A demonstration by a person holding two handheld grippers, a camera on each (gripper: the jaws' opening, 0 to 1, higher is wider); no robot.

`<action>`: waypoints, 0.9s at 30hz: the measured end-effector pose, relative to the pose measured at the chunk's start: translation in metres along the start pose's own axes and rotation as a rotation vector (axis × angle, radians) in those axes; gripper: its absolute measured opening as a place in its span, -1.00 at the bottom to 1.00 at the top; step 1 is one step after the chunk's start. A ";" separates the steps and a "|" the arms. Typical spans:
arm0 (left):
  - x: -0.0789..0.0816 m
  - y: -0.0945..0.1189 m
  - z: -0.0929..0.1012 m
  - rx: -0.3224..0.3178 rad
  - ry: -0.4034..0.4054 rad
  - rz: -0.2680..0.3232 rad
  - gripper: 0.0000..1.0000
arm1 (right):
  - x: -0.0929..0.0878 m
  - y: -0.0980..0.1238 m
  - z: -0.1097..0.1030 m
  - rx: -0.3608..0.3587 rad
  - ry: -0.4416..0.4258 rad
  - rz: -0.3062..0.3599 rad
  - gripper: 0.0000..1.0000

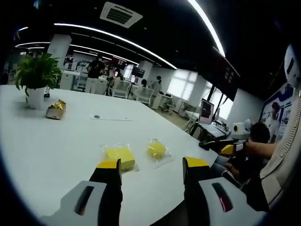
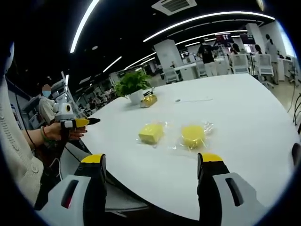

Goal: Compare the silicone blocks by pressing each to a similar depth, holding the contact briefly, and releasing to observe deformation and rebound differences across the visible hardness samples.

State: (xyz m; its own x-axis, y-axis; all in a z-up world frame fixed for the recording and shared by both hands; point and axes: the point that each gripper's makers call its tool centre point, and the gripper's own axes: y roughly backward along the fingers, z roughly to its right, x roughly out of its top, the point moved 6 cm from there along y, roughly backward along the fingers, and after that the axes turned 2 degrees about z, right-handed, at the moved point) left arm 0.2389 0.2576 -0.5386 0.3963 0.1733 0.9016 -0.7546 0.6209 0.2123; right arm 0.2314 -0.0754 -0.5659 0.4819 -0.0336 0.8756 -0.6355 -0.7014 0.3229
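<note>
Two yellow silicone blocks in clear wrappers lie on the white table (image 1: 47, 150) near its edge. In the left gripper view the square block (image 1: 120, 156) is just beyond my left jaw and the round block (image 1: 156, 149) lies right of it. My left gripper (image 1: 153, 164) is open above the table edge, with nothing between its jaws. In the right gripper view the square block (image 2: 151, 133) and round block (image 2: 193, 135) sit side by side ahead of my open right gripper (image 2: 152, 158). Each gripper is short of the blocks and touches neither.
A potted plant (image 1: 36, 75) and a gold packet (image 1: 56, 109) stand at the table's far side, with a thin white strip (image 1: 110, 117) nearby. A hand holds the other gripper (image 2: 75, 123) off the table edge. Desks, chairs and people fill the office behind.
</note>
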 end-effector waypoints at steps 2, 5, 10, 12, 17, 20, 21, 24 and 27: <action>-0.004 0.000 -0.001 0.007 0.003 -0.016 0.00 | -0.003 -0.001 0.001 0.003 -0.001 -0.012 0.47; -0.008 0.001 -0.004 0.011 0.001 -0.021 -0.03 | -0.006 -0.002 0.000 0.004 -0.008 -0.017 0.46; -0.010 0.003 -0.008 0.027 0.013 -0.014 0.00 | -0.009 -0.001 0.000 0.006 -0.009 -0.026 0.46; -0.009 0.004 -0.010 0.034 0.015 -0.012 0.03 | -0.009 -0.001 0.000 0.005 -0.011 -0.024 0.45; -0.008 0.005 -0.015 0.048 0.019 -0.004 0.04 | -0.008 -0.002 0.000 -0.001 -0.013 -0.017 0.44; -0.009 0.005 -0.017 0.052 0.020 -0.002 0.05 | -0.008 -0.002 -0.001 0.001 -0.012 -0.015 0.44; -0.009 0.005 -0.017 0.051 0.021 -0.001 0.06 | -0.008 -0.002 -0.001 0.000 -0.012 -0.015 0.44; -0.010 0.005 -0.018 0.050 0.019 -0.005 0.04 | -0.009 -0.002 -0.001 -0.001 -0.009 -0.021 0.44; -0.010 0.006 -0.017 0.052 0.022 -0.007 0.06 | -0.010 -0.003 -0.002 0.000 -0.011 -0.021 0.43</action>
State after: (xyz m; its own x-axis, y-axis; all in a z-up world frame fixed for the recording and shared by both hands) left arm 0.2394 0.2725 -0.5533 0.4127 0.1863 0.8916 -0.7778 0.5815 0.2385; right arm 0.2272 -0.0722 -0.5750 0.5018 -0.0273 0.8646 -0.6251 -0.7023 0.3406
